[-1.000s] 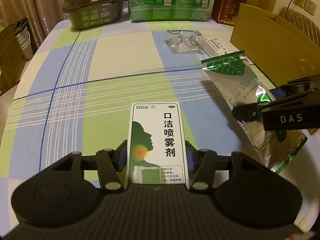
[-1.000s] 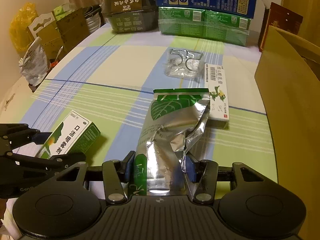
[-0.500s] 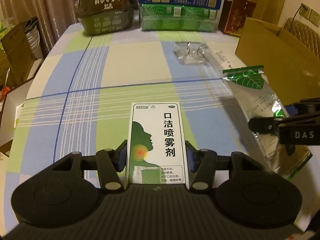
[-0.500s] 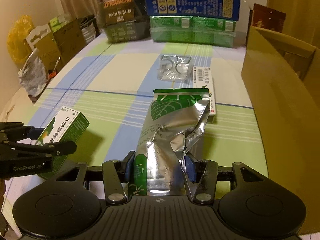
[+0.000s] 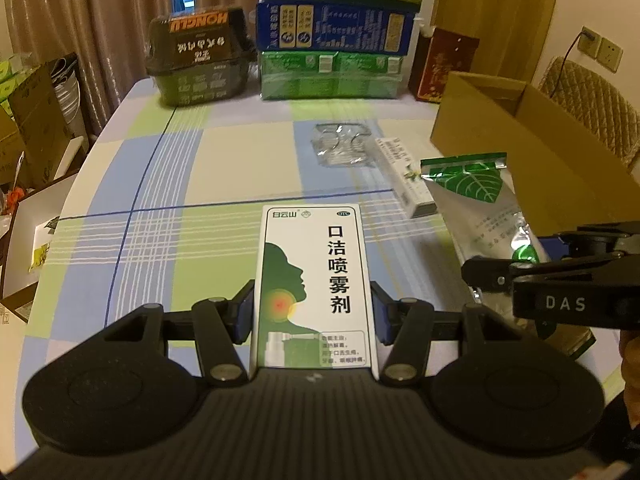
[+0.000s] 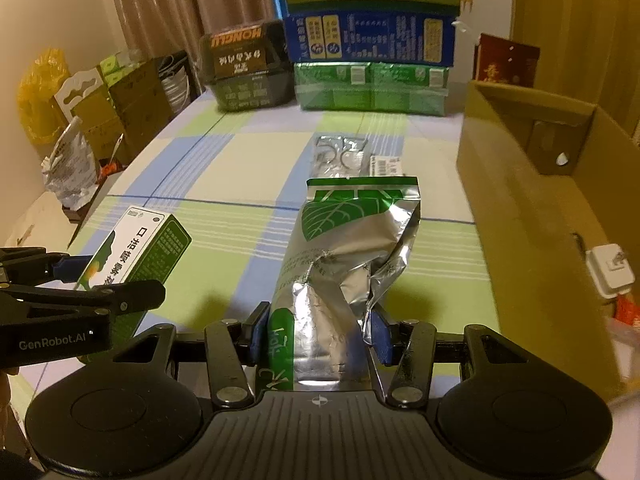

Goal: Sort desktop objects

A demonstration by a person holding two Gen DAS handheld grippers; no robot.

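Observation:
My left gripper (image 5: 312, 312) is shut on a white and green spray box (image 5: 314, 280), held lifted above the checked tablecloth; its blue pads press both long sides. My right gripper (image 6: 318, 336) is shut on a crumpled silver foil pouch (image 6: 344, 256) with a green leaf top, also raised off the table. In the right wrist view the spray box (image 6: 136, 252) and left gripper (image 6: 68, 280) show at lower left. In the left wrist view the foil pouch (image 5: 480, 204) and right gripper (image 5: 520, 268) show at right.
An open cardboard box (image 6: 532, 184) stands along the table's right side, with a white plug (image 6: 610, 270) inside. A clear plastic packet (image 5: 340, 148) and a slim white carton (image 5: 404, 176) lie mid-table. Stacked cartons (image 5: 332, 56) and a dark pack (image 5: 200, 60) line the far edge.
Both grippers have risen with their loads and drawn back, so more of the table's far end and the cardboard box's inside shows. Both grips are unchanged.

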